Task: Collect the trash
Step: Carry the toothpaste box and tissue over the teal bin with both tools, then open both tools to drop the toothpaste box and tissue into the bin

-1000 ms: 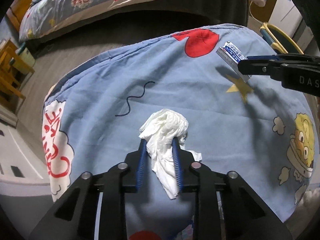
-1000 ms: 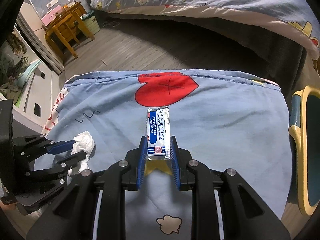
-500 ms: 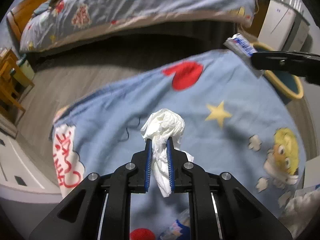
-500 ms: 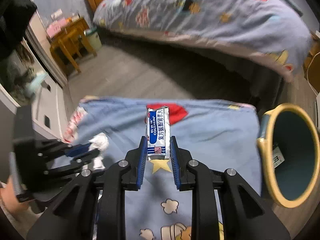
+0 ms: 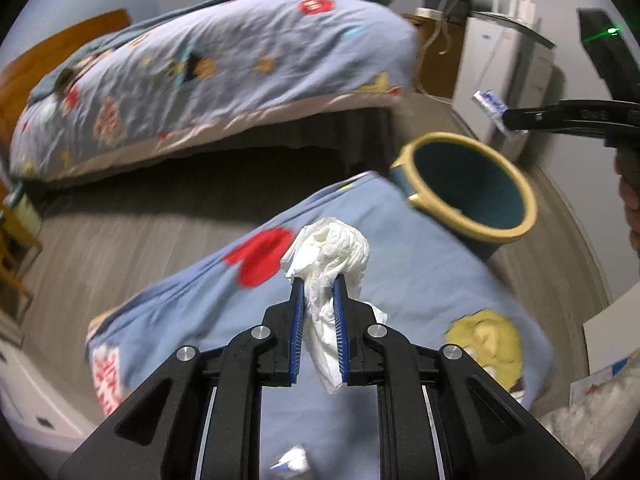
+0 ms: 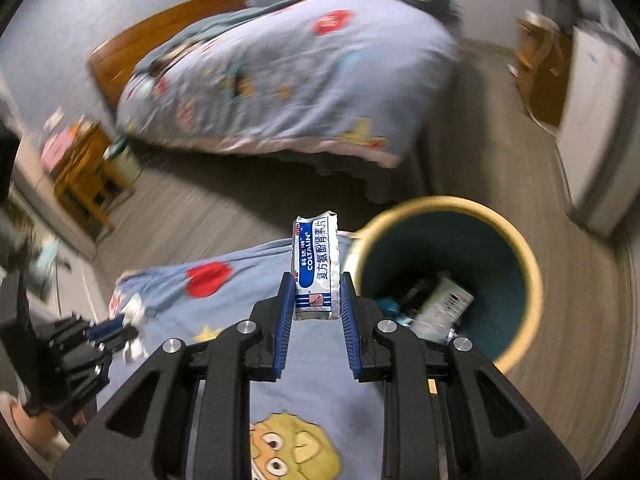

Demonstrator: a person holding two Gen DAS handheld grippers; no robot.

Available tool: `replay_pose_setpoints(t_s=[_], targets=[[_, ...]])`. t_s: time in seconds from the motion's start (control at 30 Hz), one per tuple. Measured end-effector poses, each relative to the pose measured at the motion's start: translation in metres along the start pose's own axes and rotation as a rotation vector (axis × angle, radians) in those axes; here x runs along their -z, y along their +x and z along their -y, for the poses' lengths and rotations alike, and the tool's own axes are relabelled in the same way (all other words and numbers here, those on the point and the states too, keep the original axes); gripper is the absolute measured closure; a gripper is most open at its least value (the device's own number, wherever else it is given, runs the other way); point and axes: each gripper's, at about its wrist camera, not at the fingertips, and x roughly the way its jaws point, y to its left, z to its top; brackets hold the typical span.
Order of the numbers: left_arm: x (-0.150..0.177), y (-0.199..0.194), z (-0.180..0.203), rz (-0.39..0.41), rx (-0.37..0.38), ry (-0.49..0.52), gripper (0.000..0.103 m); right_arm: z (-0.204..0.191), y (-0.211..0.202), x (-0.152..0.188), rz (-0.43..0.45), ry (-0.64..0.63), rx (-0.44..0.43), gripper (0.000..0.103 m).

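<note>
Left gripper (image 5: 318,280) clenched on a crumpled white tissue (image 5: 328,252), held above the blue cartoon quilt (image 5: 420,280). Right gripper (image 6: 316,280) grasps a blue-and-white sachet (image 6: 316,268) by its lower edges, upright, just left of the bin's (image 6: 532,280) yellow rim; trash already lies inside. From the left wrist view the bin stands far right of the tissue. Risks: the slim sachet could slip or hit the rim and fall outside; the tissue's loose tail could snag on release; both grippers could collide over the opening
</note>
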Motion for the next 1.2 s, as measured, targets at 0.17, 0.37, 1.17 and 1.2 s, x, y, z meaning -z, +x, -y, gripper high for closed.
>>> replay_pose_setpoints(t_s=[0.17, 0.37, 1.17, 1.2], targets=[[-0.027, 0.018, 0.055, 0.007, 0.069, 0.077, 0.088, 0.048, -0.004, 0.003, -0.005, 0.066, 0.041, 0.081], [-0.047, 0.053, 0.118, -0.029, 0.141, 0.159, 0.088, 0.089, 0.008, 0.011, -0.034, 0.133, 0.076, 0.081], [-0.113, 0.150, 0.176, -0.071, 0.112, 0.207, 0.065, 0.152, 0.043, 0.026, -0.063, 0.320, 0.063, 0.080], [-0.113, 0.152, 0.175, -0.072, 0.107, 0.206, 0.059, 0.152, 0.044, 0.027, -0.065, 0.321, 0.062, 0.080]])
